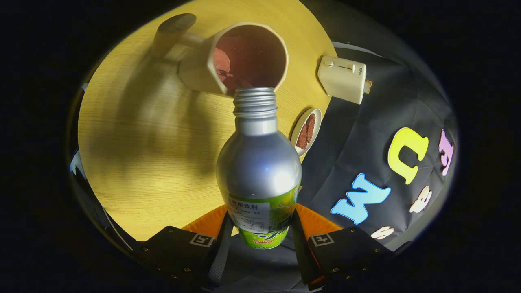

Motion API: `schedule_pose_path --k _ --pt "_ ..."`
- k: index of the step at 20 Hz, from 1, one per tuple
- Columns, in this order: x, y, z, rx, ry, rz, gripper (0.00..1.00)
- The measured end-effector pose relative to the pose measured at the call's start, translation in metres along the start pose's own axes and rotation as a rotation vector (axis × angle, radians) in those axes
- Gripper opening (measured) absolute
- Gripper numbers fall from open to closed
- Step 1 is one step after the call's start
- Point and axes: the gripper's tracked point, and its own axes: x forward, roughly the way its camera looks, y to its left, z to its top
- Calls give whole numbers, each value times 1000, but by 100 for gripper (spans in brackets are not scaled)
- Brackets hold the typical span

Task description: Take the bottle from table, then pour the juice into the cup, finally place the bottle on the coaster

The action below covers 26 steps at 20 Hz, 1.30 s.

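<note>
- Bottle (259, 162) sits at the centre of the gripper view, held between the two fingers of the tool (260, 240), which pinch its labelled lower body from either side; the threaded, capless mouth points away, toward the upper middle of the frame.
- Cup (240, 59), a pale faceted mug with a handle toward the upper left, lies just beyond the bottle mouth; the mouth overlaps the cup's near rim in the frame, so the pour looks to be under way or about to start, though no stream of juice can be made out. The cup's inside is dark and its fill level cannot be told.
- Worktop (142, 162) is a round, light wooden surface taking up the left and centre of the frame.
- At right of centre a small plate (306, 131) carries a brown piece of food, and a cream toaster (342, 79) stands in the upper right near the worktop's edge. No coaster can be picked out.
- Handling, as a judgement: the bottle looks like thin smooth metal, stiff but dentable and fairly slippery, lightening as it empties. The label band low on the body is the sensible hold, since the bare shoulder tapers and would let the fingers slide. A firm, even squeeze should keep it from twisting while tilted.
</note>
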Motion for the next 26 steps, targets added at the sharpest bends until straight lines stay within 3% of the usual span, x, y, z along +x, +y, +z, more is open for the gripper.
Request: schedule_pose_path --k 26 --pt "-7 -32 3 -166 123 25 71"
